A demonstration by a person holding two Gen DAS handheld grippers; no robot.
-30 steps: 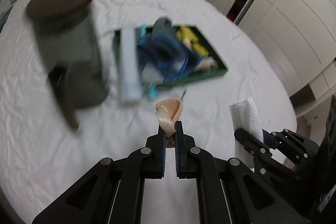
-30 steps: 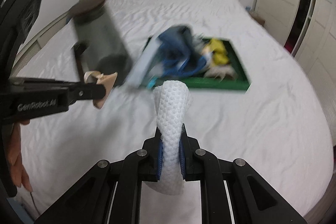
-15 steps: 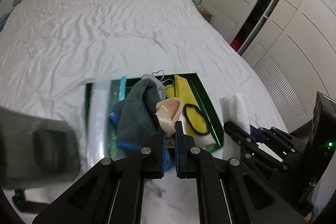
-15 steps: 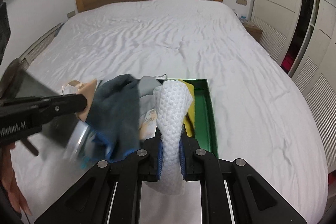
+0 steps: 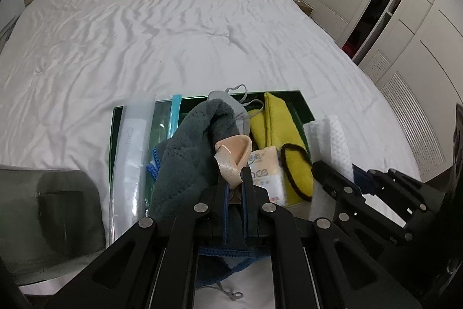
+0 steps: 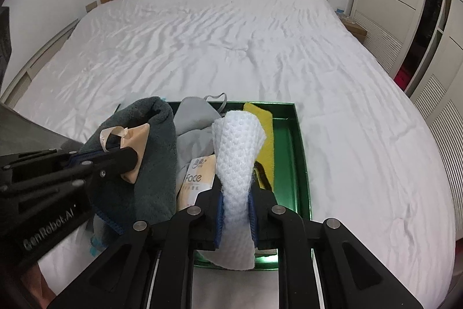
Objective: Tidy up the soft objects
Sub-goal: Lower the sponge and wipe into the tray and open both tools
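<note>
Both my views have swung up from the grey jar (image 5: 49, 210) to hang over the green tray (image 6: 292, 152); motion blur gone, jar now at lower left edge.

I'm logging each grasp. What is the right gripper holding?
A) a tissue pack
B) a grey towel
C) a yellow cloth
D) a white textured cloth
D: the right gripper has its jaws shut on the white dimpled cloth, held above the green tray.
</note>
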